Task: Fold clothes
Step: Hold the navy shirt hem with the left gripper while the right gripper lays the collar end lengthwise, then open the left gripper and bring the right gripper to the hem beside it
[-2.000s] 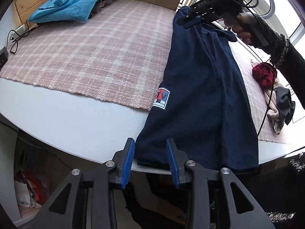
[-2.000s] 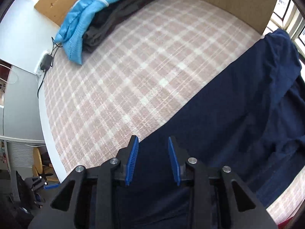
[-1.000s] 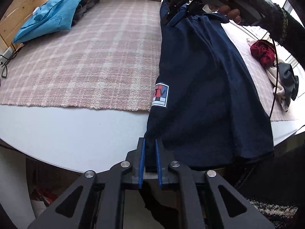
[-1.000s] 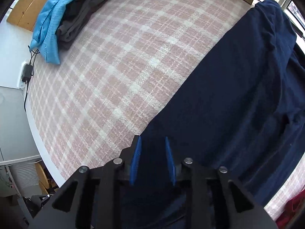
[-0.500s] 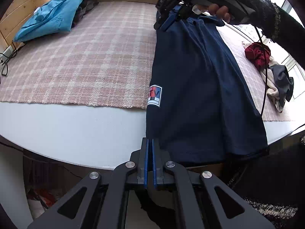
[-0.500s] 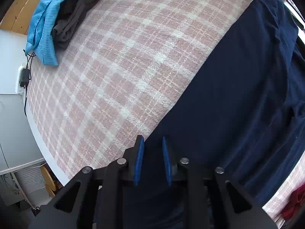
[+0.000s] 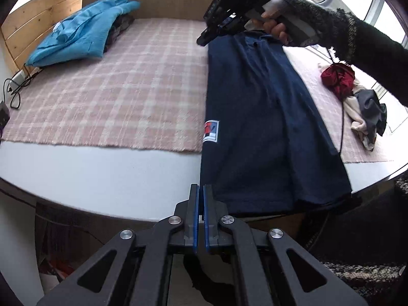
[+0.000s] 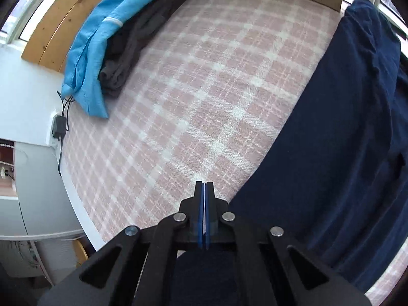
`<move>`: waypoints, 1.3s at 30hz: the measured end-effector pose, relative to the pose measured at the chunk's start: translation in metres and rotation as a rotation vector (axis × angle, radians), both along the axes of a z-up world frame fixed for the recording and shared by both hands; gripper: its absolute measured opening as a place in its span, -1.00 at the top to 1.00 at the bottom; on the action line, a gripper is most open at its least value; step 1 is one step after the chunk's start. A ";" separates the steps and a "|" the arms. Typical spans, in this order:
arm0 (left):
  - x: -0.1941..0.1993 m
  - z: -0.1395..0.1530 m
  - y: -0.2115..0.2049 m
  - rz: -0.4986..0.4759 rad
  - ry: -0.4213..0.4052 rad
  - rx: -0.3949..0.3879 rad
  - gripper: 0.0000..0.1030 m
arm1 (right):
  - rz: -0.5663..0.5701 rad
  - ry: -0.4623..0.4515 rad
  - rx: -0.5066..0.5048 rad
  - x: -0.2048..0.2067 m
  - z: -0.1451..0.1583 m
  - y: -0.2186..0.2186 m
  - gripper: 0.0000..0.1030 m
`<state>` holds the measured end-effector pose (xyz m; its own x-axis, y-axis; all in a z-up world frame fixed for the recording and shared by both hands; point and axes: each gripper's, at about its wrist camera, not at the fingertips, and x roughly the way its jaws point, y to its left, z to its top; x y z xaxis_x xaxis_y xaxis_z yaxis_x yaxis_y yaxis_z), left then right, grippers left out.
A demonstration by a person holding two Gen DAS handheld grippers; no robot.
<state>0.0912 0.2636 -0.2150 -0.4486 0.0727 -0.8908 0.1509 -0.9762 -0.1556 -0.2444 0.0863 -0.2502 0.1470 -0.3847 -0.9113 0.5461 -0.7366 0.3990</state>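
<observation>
1. My left hand-held gripper (image 7: 200, 199) sits at the near edge of the white surface (image 7: 107, 173), its blue pads drawn nearly together. The near hem corner of the navy shirt (image 7: 257, 117) runs up to those pads, but I cannot make out cloth between them, so I cannot tell if it has a hold.
2. The navy shirt lies stretched lengthwise, partly on the pink plaid cloth (image 7: 122, 91) and partly over the bare white edge nearest me. A small red, white and blue patch (image 7: 211, 131) shows on its left side.
3. My right hand-held gripper (image 7: 211, 34) is at the far end of the shirt, gripped by a hand (image 7: 276, 23) in a dark knitted sleeve.
4. From the right wrist view, that gripper's fingers (image 8: 204, 204) are pressed almost flush; dark blue fabric lies beneath and beside them, though I cannot tell if any is pinched.
5. A folded light blue garment (image 7: 84, 40) rests atop a dark grey one (image 8: 137, 35) at the far left corner of the plaid cloth.
6. A red bundle (image 7: 338, 79) and a heap of pale and grey clothes (image 7: 367, 117) lie to the right, apart from the shirt.
</observation>
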 end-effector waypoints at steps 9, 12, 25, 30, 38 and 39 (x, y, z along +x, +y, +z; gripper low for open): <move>0.002 0.016 -0.015 0.015 0.010 0.068 0.73 | -0.034 0.063 -0.028 0.112 0.035 0.144 0.16; -0.011 0.024 0.007 -0.077 0.035 0.151 0.67 | -0.121 0.124 -0.043 0.162 0.054 0.233 0.16; -0.071 -0.007 0.099 -0.473 -0.110 0.233 0.43 | -0.502 0.027 -0.107 0.329 0.007 0.348 0.16; -0.069 -0.008 0.112 -0.566 -0.096 0.176 0.48 | -0.503 0.055 -0.122 0.348 -0.001 0.335 0.16; -0.073 -0.009 0.102 -0.599 -0.123 0.238 0.73 | -0.435 0.291 -0.107 0.387 0.014 0.324 0.16; -0.073 -0.008 0.100 -0.597 -0.127 0.252 0.76 | -0.425 0.315 -0.089 0.389 0.013 0.323 0.16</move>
<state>0.0180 0.3640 -0.2235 -0.1590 0.4894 -0.8575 -0.3725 -0.8340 -0.4070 0.1447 0.4088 -0.2368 -0.3136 -0.4290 -0.8471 0.3103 -0.8894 0.3356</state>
